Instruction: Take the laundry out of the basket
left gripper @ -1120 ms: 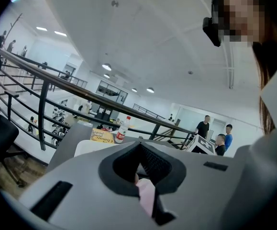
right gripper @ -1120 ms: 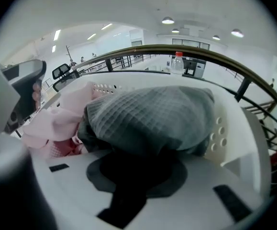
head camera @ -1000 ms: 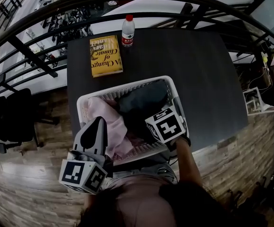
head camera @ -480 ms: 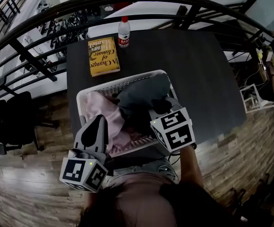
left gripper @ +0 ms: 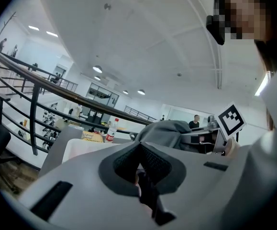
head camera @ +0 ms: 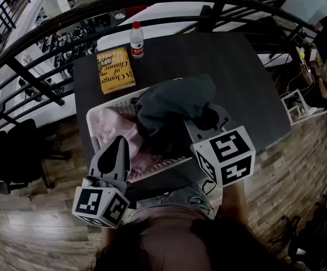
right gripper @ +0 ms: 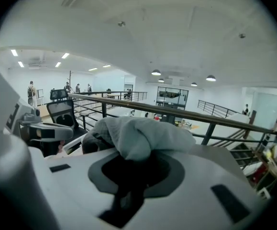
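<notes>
we are holding the grey garment (head camera: pixel 171 100) up over the white basket (head camera: pixel 94 126), the right gripper (head camera: pixel 201 120) having its fingers clamped on a bunched fold of it; in the right gripper view the cloth is spilling over the closed fingers. the rest of the garment is hanging down toward the basket, and we cannot tell whether its lower end is clear of the rim. the left gripper (head camera: pixel 116 145) is resting at the basket's near left corner with its fingers together, seemingly pinching a sliver of the pink garment (head camera: pixel 126 131), which is lying inside the basket. what is worrying us: the grip is taking only a small bunch of fabric, so the weight of the hanging part could be pulling it loose; a trailing end could be catching on the rim or the pink cloth and dragging the light basket, which is sitting right at the near edge of the surface (head camera: pixel 242 78), off toward us. swinging the garment toward the far left corner could be knocking the upright bottle (head camera: pixel 136 40) standing beside the yellow book (head camera: pixel 115 69). the dark surface is otherwise bare on its right side. around it we are seeing a black railing (right gripper: pixel 200 115), a wooden floor (head camera: pixel 44 230) and an office chair (head camera: pixel 11 145) off the left edge.
</notes>
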